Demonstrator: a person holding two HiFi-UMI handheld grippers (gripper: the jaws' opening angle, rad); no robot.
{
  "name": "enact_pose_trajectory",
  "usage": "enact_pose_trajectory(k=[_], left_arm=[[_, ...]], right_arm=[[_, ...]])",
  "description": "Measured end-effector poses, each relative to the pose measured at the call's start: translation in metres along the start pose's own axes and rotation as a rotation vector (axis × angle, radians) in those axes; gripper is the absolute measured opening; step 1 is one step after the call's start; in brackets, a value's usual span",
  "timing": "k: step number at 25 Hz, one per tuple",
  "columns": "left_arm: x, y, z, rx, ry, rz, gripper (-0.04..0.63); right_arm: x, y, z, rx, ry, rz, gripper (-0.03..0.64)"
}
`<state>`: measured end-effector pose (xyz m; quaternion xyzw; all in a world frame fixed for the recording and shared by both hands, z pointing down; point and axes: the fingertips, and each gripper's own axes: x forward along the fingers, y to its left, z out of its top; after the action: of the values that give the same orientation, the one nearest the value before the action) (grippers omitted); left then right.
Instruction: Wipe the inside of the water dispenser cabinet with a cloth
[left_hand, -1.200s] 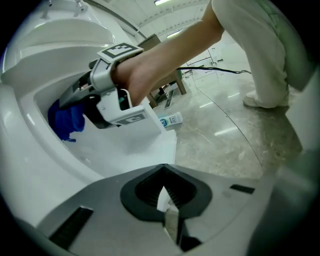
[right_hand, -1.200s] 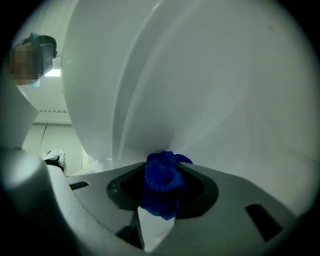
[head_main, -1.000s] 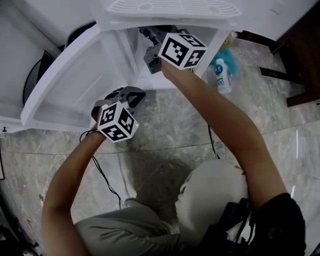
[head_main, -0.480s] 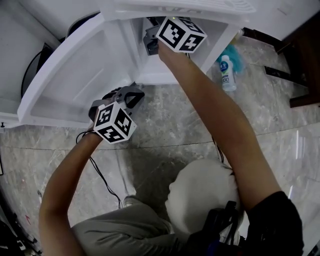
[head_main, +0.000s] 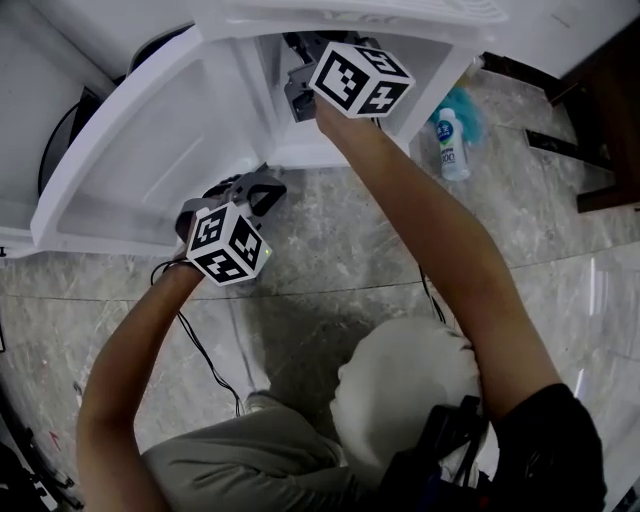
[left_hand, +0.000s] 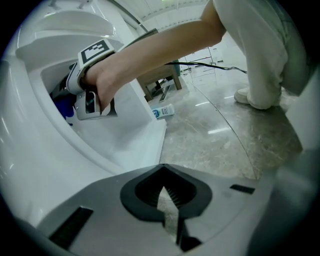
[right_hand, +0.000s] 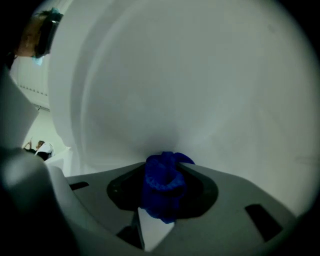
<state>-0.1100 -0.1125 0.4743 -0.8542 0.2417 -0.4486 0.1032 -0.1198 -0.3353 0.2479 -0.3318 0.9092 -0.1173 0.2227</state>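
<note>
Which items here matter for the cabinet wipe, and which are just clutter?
Job: blue cloth, clamped in right gripper; white cabinet; its open door.
Lying about: bottle on the floor; teal thing beside it; black cable on the floor.

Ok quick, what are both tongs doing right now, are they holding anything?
Left tongs: shut, holding nothing.
Right tongs: shut on the blue cloth.

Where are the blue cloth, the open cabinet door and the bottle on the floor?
blue cloth (right_hand: 162, 182): right gripper view, its bunched middle.
cabinet door (head_main: 150, 140): head view, the inner panel.
bottle (head_main: 452, 148): head view, the label.
</note>
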Motion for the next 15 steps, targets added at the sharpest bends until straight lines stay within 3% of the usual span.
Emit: enact_pose_trajectory(k=[6, 15], left_arm=[[0.0, -0.004, -0.002, 0.008, 0.008, -0.013, 0.005], [0.004, -0.001, 0.0, 0.011, 0.005, -0.01, 0.005]], right_arm=[[0.016, -0.011, 0.003, -0.037, 0.01, -0.035, 0.123], [-0.018, 0.013, -0.01, -0.01, 0.013, 0.025, 0.123]])
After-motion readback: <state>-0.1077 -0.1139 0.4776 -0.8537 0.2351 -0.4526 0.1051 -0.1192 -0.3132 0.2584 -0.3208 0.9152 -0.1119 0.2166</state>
